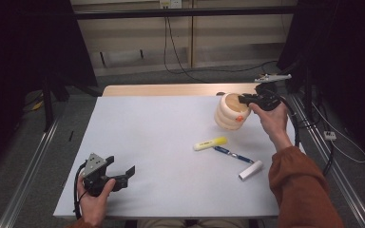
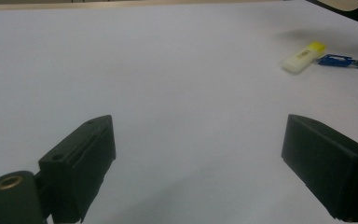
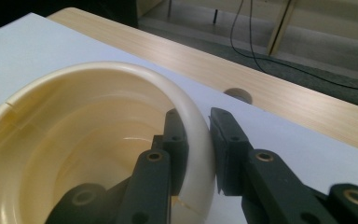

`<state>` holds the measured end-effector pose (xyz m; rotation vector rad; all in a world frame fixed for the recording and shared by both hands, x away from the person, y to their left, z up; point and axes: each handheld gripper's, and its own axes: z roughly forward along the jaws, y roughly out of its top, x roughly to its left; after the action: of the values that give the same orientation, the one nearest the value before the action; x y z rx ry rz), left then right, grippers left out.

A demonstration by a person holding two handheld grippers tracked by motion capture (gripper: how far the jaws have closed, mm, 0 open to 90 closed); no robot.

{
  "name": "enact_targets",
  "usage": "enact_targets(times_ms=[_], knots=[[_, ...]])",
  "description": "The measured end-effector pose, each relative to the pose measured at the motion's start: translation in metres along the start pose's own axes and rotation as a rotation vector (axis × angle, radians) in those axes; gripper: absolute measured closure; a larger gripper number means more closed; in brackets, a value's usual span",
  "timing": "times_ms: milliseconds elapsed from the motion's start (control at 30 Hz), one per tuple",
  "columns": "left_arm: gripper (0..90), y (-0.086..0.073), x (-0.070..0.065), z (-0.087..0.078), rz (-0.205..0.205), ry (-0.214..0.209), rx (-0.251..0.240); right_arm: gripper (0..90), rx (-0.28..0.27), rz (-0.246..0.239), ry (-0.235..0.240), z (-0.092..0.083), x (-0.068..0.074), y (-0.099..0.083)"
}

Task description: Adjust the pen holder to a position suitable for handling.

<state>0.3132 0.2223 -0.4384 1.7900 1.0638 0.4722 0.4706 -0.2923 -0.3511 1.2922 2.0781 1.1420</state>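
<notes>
The rim of the cream ribbed holder (image 3: pixel 74 154) is pinched between the fingers (image 3: pixel 230 149) of the right gripper (image 1: pixel 252 99), one inside, one outside. The holder is held tilted above the white surface (image 1: pixel 161 142) at its far right. The left gripper (image 1: pixel 119 176) is held spread and empty near the surface's front left corner. A yellow highlighter (image 1: pixel 210 143) and a blue pen (image 1: pixel 233 154) lie below the holder.

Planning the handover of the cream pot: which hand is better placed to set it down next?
Right. The right tool already clamps the cream pot's rim, tilted above the table; the left tool waits open, far away.
</notes>
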Motion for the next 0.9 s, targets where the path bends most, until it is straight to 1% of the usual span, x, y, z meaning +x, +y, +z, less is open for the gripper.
enact_targets(times_ms=[33,67,100,133,167,200,267,400,433,467,567,600,633,667,733,767,800,833,867,900], knots=[[9.7,0.000,0.000,0.000,0.002,0.002,0.000,77.2,0.000,0.000,0.000,0.000,0.000,0.000],[9.7,0.000,0.000,0.000,0.002,0.004,0.001,77.2,-0.002,-0.008,0.010,-0.001,0.008,0.002],[9.7,0.000,0.000,0.000,0.003,0.003,0.004,77.2,-0.004,-0.013,0.013,-0.002,0.012,0.003],[9.7,0.000,0.000,0.000,0.001,0.005,0.004,77.2,-0.004,-0.013,0.013,-0.002,0.012,0.003],[9.7,0.000,0.000,0.000,0.000,0.006,0.005,77.1,-0.004,-0.021,0.018,-0.002,0.016,0.003],[9.7,0.000,0.001,0.000,0.002,0.007,0.006,77.2,-0.008,-0.040,0.029,-0.003,0.025,0.005],[9.7,0.000,0.001,0.000,0.004,0.008,0.004,77.2,-0.009,-0.056,0.037,-0.002,0.034,0.005],[9.7,0.000,0.001,-0.001,0.001,0.007,0.001,77.3,-0.006,-0.072,0.057,0.001,0.054,0.005],[9.7,0.000,0.001,0.000,0.001,0.003,-0.002,77.3,-0.006,-0.072,0.057,0.001,0.054,0.005],[9.4,0.000,0.001,0.000,0.007,-0.004,-0.005,77.3,-0.003,-0.078,0.070,0.004,0.065,0.005],[8.9,0.000,0.000,0.000,0.009,-0.008,-0.005,77.3,0.006,-0.100,0.081,0.008,0.085,0.006],[8.8,0.000,0.000,-0.001,0.014,-0.008,-0.004,77.3,0.010,-0.112,0.088,0.010,0.091,0.006],[8.8,0.000,0.000,-0.001,0.014,-0.008,-0.004,77.3,0.010,-0.112,0.088,0.010,0.091,0.006],[8.8,0.000,0.001,-0.001,0.017,-0.010,-0.005,77.4,0.010,-0.121,0.110,0.014,0.103,0.007],[8.8,0.000,0.001,-0.001,0.010,-0.010,-0.007,77.5,0.014,-0.132,0.127,0.018,0.115,0.007],[8.8,0.000,0.001,-0.001,0.008,-0.011,-0.008,77.5,0.014,-0.132,0.127,0.018,0.115,0.007],[8.8,0.000,0.001,-0.001,0.008,-0.013,-0.009,77.5,0.014,-0.137,0.149,0.022,0.125,0.006],[8.9,0.000,0.001,-0.001,0.011,-0.013,-0.007,77.5,0.016,-0.136,0.156,0.024,0.130,0.005],[8.9,0.000,0.001,-0.001,0.011,-0.013,-0.007,77.5,0.016,-0.136,0.156,0.024,0.130,0.005],[8.8,0.000,0.001,-0.001,0.008,-0.012,-0.008,77.6,0.021,-0.142,0.172,0.027,0.139,0.004]])
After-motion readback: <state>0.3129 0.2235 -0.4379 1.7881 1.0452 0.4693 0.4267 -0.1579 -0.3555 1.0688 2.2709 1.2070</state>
